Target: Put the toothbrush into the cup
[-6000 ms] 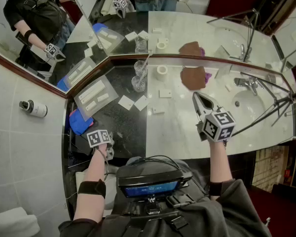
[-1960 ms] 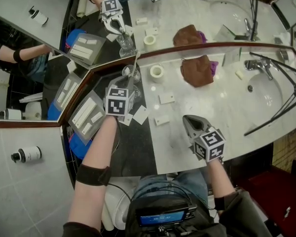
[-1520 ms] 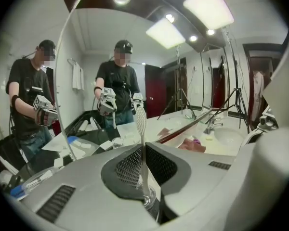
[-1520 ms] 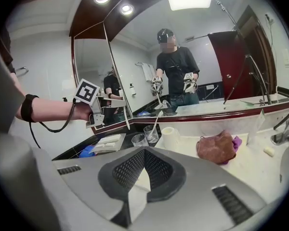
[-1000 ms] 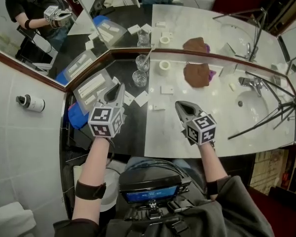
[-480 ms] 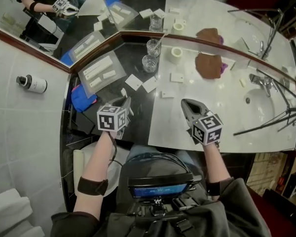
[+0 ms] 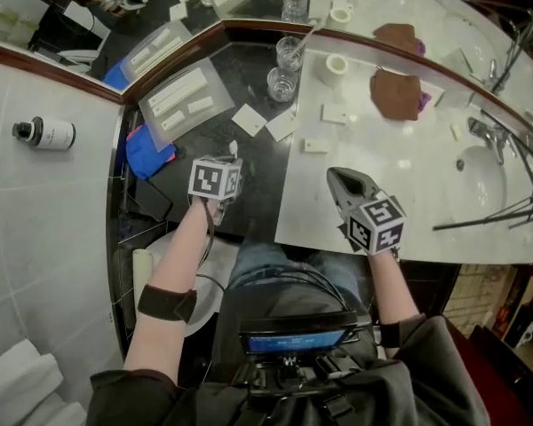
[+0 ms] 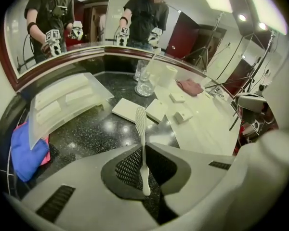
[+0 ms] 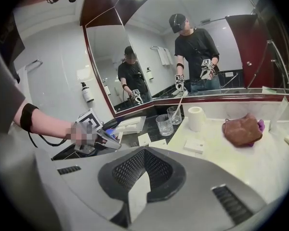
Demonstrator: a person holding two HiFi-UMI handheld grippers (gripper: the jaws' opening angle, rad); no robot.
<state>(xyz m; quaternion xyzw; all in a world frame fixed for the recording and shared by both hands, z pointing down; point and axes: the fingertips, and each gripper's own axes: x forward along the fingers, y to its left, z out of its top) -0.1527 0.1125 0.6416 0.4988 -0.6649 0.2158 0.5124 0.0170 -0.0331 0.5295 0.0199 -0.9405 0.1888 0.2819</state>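
Left gripper [image 8: 144, 152] is clamping the toothbrush [image 8: 140, 124] near the counter's [image 7: 253, 162] front edge, bare counter lying ahead; right gripper [image 7: 342, 181] is hovering closed, empty.

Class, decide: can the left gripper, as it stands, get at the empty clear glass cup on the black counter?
Probably yes. The left gripper, shut on a white toothbrush, faces the empty clear glass cup across the black counter; only flat white cards lie between, nothing tall.

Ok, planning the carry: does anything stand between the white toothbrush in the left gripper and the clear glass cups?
Nothing tall. Between the white toothbrush, clamped in the left gripper, and the nearer clear glass cup, only two flat white packets lie on the black counter; passing above them looks free.
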